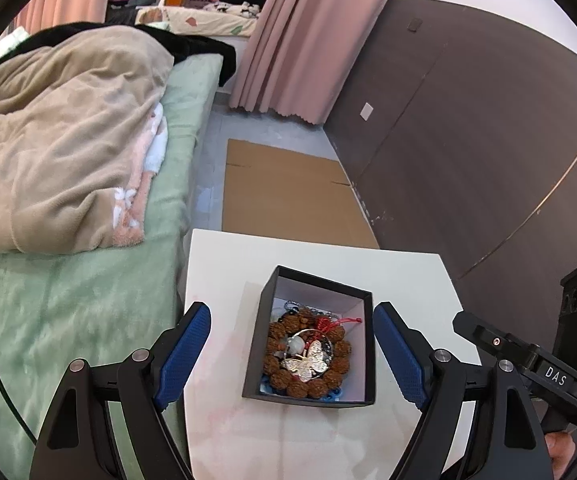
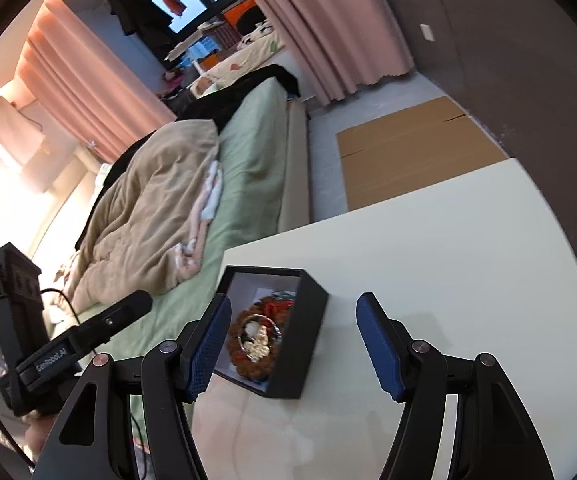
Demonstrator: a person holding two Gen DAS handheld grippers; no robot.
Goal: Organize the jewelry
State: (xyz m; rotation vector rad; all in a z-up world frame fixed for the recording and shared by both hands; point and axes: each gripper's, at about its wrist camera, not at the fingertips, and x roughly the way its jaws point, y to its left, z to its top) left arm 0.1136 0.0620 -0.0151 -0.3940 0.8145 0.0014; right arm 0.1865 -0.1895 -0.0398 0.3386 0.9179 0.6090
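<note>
A black open box (image 1: 258, 344) with a white inside stands on the white table (image 1: 328, 260). In it lie a brown bead bracelet (image 1: 340, 354), a silver butterfly piece (image 1: 306, 362), a red cord and a blue chain. My left gripper (image 1: 291, 354) hovers over the box, open, nothing between its blue pads. The right gripper's body (image 1: 528, 360) shows at the right edge. In the right wrist view the box (image 2: 300, 336) sits between the pads of my right gripper (image 2: 293, 338), which is open and apart from the box; the bracelet (image 2: 248, 368) lies inside.
A bed with a green sheet (image 1: 88, 312) and a beige blanket (image 1: 60, 140) adjoins the table's left side. Flat cardboard (image 1: 288, 192) lies on the floor beyond the table. A dark wall panel (image 1: 468, 140) runs along the right; pink curtains (image 1: 308, 40) hang behind.
</note>
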